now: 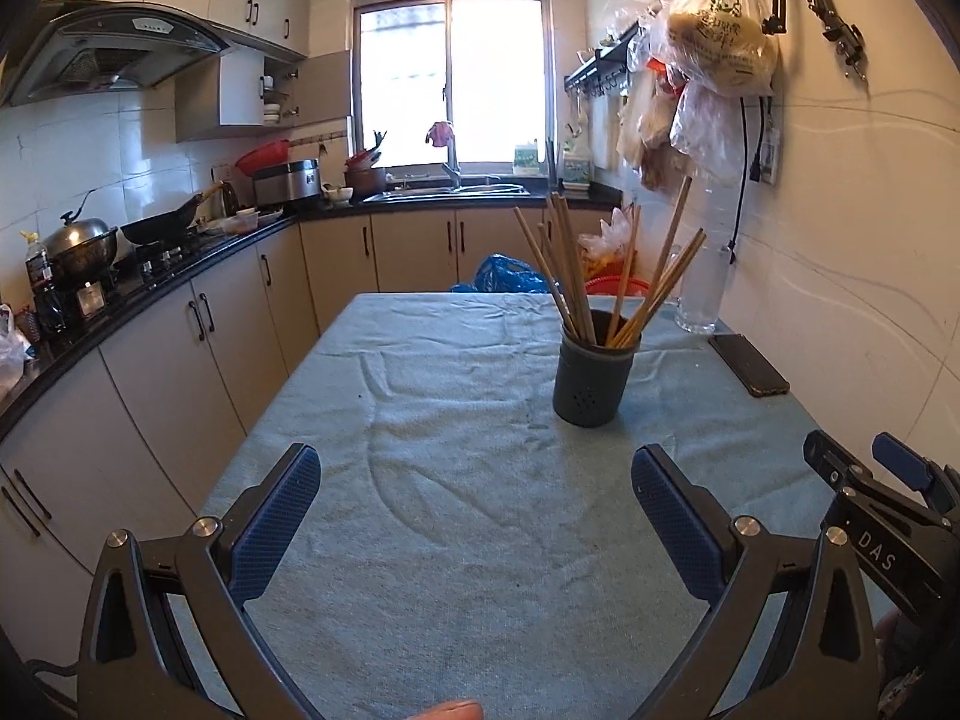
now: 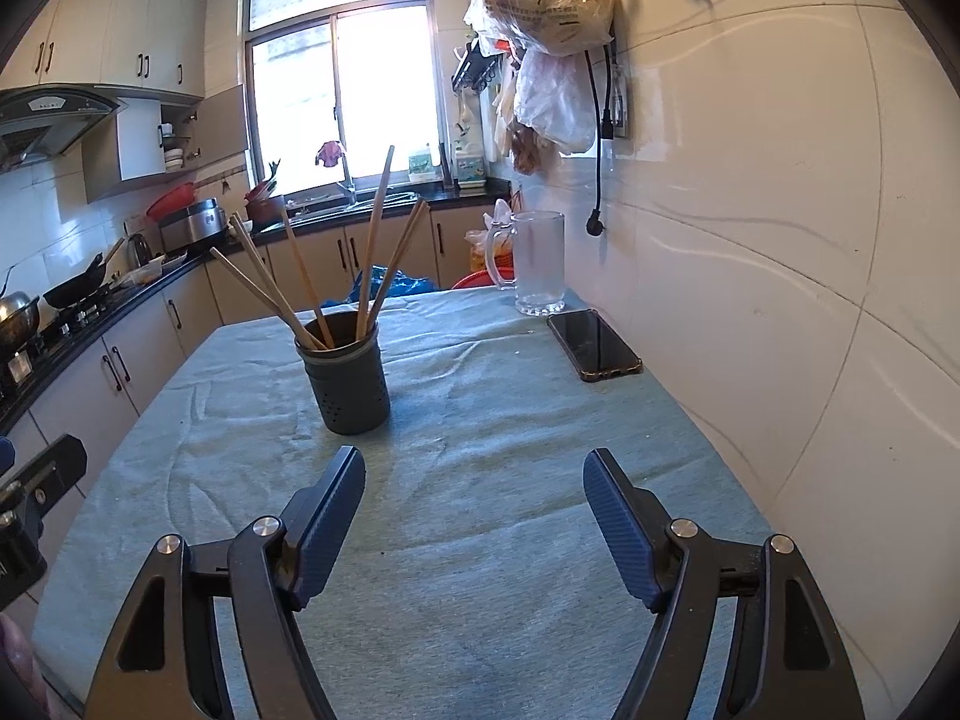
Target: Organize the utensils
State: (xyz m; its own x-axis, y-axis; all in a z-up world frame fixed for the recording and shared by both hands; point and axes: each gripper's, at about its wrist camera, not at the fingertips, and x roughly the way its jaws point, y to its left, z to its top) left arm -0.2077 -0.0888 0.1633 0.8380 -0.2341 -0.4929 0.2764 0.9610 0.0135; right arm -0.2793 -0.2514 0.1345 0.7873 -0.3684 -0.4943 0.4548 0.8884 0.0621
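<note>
A dark grey utensil holder [image 1: 591, 381] stands upright on the light blue tablecloth [image 1: 456, 420], with several wooden chopsticks [image 1: 570, 264] standing in it and leaning outward. It also shows in the right wrist view [image 2: 348, 384] with its chopsticks [image 2: 375, 246]. My left gripper [image 1: 474, 474] is open and empty, low over the cloth, well short of the holder. My right gripper [image 2: 474, 474] is open and empty, with the holder ahead and to its left. Part of the right gripper [image 1: 888, 492] shows at the right edge of the left wrist view.
A black phone [image 2: 594, 345] lies on the cloth by the tiled wall [image 2: 780, 240]. A clear glass mug [image 2: 537, 264] stands at the far right corner. Kitchen counter with stove and pans [image 1: 150, 240] runs along the left. Plastic bags [image 1: 714, 42] hang on the wall.
</note>
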